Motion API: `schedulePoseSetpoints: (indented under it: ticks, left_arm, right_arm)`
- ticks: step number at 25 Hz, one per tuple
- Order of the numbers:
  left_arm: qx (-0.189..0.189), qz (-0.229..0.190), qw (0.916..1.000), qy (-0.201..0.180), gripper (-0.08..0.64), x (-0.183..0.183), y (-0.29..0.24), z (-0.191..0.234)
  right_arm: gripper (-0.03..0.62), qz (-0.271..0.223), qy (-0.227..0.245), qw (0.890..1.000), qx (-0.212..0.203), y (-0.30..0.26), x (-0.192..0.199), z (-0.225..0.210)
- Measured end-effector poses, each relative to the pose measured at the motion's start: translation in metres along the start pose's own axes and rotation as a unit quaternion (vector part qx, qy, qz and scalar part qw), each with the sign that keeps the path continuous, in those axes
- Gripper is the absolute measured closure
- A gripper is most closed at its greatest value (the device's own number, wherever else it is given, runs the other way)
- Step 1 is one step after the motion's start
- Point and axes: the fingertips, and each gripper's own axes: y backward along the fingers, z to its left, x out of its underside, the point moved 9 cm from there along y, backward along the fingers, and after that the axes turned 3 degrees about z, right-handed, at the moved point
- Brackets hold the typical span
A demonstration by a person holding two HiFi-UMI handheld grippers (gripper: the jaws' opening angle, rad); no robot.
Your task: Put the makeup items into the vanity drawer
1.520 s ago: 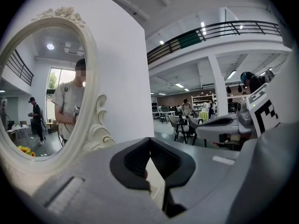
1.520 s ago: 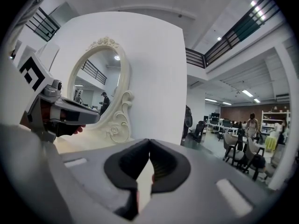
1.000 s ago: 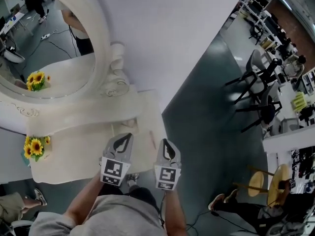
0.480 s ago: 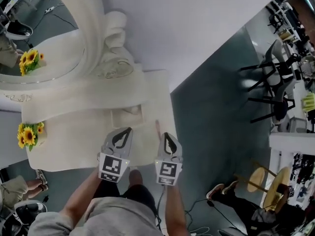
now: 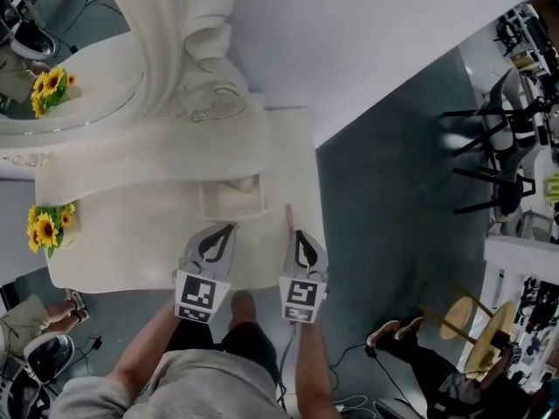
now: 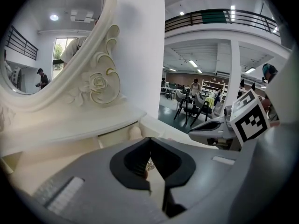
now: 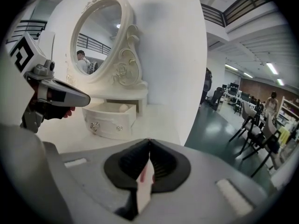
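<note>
Sunflowers (image 5: 44, 228) stand well left of open drawer (image 5: 233, 216).

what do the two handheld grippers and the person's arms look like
Both the left gripper and right gripper have light grey wedge-shaped bodies with black ribbed jaw pads. Each carries a cube of black-and-white square markers. The person wears a grey short-sleeved top.

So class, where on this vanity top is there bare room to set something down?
Bare: the vanity top between the sunflowers and the open drawer. Crowded: right of the drawer, where a pink stick lies by the right gripper; front edge, under the left gripper.
</note>
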Motion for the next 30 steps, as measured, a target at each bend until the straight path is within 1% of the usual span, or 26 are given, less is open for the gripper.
schedulePoseSetpoints:
  ticks: [2,4,5,6,15,16,17,20,21,25,30]
  left_arm:
    - [-0.001,0.001,1.0,0.002,0.549,0.002,0.0,-0.001]
    - [-0.003,0.001,1.0,0.003,0.549,0.003,0.001,-0.001]
    - [-0.005,0.002,1.0,0.003,0.549,0.004,0.002,-0.001]
    - [-0.006,0.002,1.0,0.004,0.549,0.004,0.003,-0.001]
    - [-0.015,0.007,0.9998,0.011,0.549,0.008,0.003,-0.003]
    - [-0.016,0.007,0.9998,0.012,0.549,0.008,0.003,-0.003]
    - [-0.017,0.007,0.9997,0.013,0.549,0.008,0.003,-0.002]
    - [-0.02,0.007,0.9997,0.014,0.549,0.009,0.003,0.0]
    - [-0.021,0.007,0.9996,0.015,0.549,0.009,0.004,0.0]
    - [-0.025,0.007,0.9995,0.016,0.549,0.008,0.005,0.001]
    - [-0.028,-0.007,0.9995,0.012,0.549,-0.001,0.008,0.003]
  right_arm:
    - [0.58,0.012,-0.005,1.0,-0.004,-0.004,0.004,0.0]
    - [0.515,0.031,-0.009,0.999,-0.018,-0.01,0.009,0.001]
    - [0.46,0.04,-0.009,0.999,-0.025,-0.012,0.011,0.002]
    - [0.434,0.047,-0.008,0.998,-0.031,-0.015,0.012,0.002]
    - [0.437,0.077,-0.001,0.996,-0.045,-0.025,0.019,0.001]
    - [0.466,0.082,0.002,0.996,-0.045,-0.026,0.02,0.001]
    - [0.475,0.089,0.006,0.995,-0.045,-0.027,0.021,0.001]
    - [0.529,0.106,0.02,0.993,-0.044,-0.03,0.024,0.001]
    - [0.54,0.106,0.022,0.993,-0.046,-0.03,0.023,0.002]
    - [0.54,0.098,0.023,0.993,-0.053,-0.03,0.019,-0.001]
    - [0.541,0.068,0.026,0.996,-0.046,-0.019,0.003,-0.006]
